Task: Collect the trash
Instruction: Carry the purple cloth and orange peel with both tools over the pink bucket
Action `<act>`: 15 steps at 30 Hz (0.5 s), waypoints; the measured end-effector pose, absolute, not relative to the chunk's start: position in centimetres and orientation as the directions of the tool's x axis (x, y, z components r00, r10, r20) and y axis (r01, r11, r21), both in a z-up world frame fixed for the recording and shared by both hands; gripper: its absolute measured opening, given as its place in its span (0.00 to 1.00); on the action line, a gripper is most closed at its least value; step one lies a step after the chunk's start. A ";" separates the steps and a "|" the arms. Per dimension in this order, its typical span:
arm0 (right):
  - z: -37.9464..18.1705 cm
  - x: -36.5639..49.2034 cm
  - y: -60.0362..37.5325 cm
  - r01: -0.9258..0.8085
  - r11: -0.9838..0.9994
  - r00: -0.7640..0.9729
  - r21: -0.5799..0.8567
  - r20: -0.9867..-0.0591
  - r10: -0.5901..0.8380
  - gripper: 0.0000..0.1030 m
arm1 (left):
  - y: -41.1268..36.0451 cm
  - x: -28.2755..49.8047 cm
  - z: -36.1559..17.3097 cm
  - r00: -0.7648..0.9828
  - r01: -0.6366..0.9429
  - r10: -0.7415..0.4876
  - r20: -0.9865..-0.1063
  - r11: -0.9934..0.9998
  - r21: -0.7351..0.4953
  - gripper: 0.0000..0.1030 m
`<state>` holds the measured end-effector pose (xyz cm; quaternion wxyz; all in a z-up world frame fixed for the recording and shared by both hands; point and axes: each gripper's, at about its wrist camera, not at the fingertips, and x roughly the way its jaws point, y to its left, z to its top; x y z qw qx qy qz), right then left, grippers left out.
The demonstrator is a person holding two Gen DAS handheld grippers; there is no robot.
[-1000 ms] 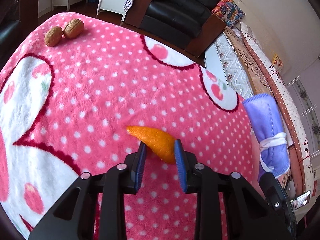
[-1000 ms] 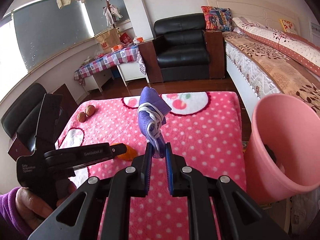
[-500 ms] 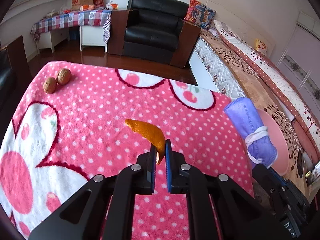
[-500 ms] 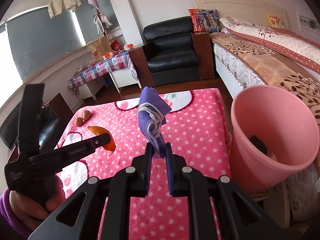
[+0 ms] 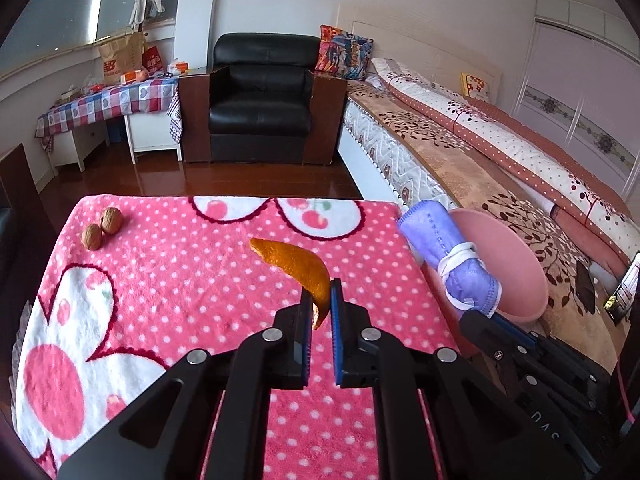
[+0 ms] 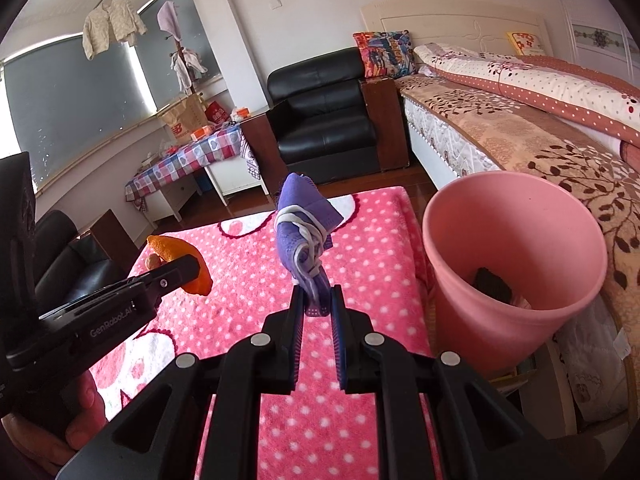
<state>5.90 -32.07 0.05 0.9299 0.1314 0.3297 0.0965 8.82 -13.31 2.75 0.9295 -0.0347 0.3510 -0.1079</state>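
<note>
Black armchair (image 5: 260,108) beside a bed (image 5: 480,160), checked-cloth side table (image 5: 108,100), bright cushion (image 5: 344,58).

Your two walnuts (image 5: 102,227) lie touching at the blanket's (image 5: 180,280) far left corner. The bin (image 6: 516,264) stands off its right edge, beside the bed (image 6: 520,132). Behind the blanket is the armchair (image 5: 260,100), with a side table (image 5: 104,104) to its left.
</note>
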 end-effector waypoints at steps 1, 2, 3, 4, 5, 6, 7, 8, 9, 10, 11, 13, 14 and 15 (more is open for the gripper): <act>0.1 5.7 -32.3 -0.085 0.947 0.767 0.309 -0.587 0.260 0.12 | -13.6 8.7 2.8 0.732 0.187 -0.230 -0.642 0.973 -0.136 0.07; 0.1 5.5 -32.4 -0.078 0.948 0.770 0.308 -0.586 0.254 0.12 | -14.0 8.5 3.0 0.733 0.198 -0.236 -0.638 0.971 -0.131 0.07; 0.2 5.4 -32.7 -0.069 0.949 0.773 0.308 -0.585 0.246 0.12 | -14.3 8.4 3.1 0.733 0.210 -0.242 -0.635 0.969 -0.127 0.07; 0.2 5.2 -33.0 -0.060 0.949 0.776 0.309 -0.584 0.239 0.12 | -14.5 8.4 3.1 0.733 0.218 -0.247 -0.634 0.968 -0.125 0.07; 0.3 5.1 -33.2 -0.052 0.949 0.778 0.310 -0.583 0.233 0.12 | -14.9 8.4 3.1 0.732 0.228 -0.253 -0.632 0.966 -0.123 0.07; 0.4 5.0 -33.5 -0.042 0.949 0.782 0.313 -0.581 0.226 0.12 | -15.1 8.4 3.2 0.731 0.235 -0.257 -0.632 0.965 -0.120 0.07; 0.5 4.9 -33.8 -0.033 0.949 0.785 0.315 -0.580 0.220 0.12 | -15.5 8.4 3.2 0.729 0.244 -0.262 -0.632 0.963 -0.117 0.07; 0.5 4.8 -34.2 -0.024 0.948 0.788 0.317 -0.578 0.213 0.12 | -15.6 8.4 3.2 0.727 0.251 -0.267 -0.633 0.961 -0.117 0.07; 0.6 4.7 -34.6 -0.012 0.948 0.791 0.319 -0.577 0.204 0.12 | -15.9 8.5 3.2 0.724 0.258 -0.272 -0.633 0.959 -0.117 0.07; 0.6 4.7 -35.0 -0.003 0.947 0.794 0.321 -0.575 0.198 0.12 | -16.2 8.6 3.2 0.720 0.270 -0.283 -0.634 0.955 -0.121 0.07; 0.7 4.6 -35.3 0.007 0.947 0.796 0.322 -0.575 0.190 0.12 | -16.4 8.7 3.3 0.717 0.279 -0.294 -0.633 0.952 -0.126 0.07; 0.8 4.5 -36.1 0.030 0.946 0.800 0.322 -0.575 0.171 0.12 | -16.9 8.7 3.4 0.714 0.300 -0.312 -0.626 0.945 -0.130 0.07; 0.8 4.5 -36.5 0.041 0.946 0.801 0.323 -0.576 0.161 0.12 | -17.3 8.7 3.5 0.713 0.313 -0.323 -0.623 0.941 -0.130 0.07; 0.8 4.5 -36.8 0.051 0.945 0.803 0.323 -0.576 0.154 0.12 | -17.7 8.7 3.6 0.707 0.328 -0.339 -0.620 0.935 -0.137 0.07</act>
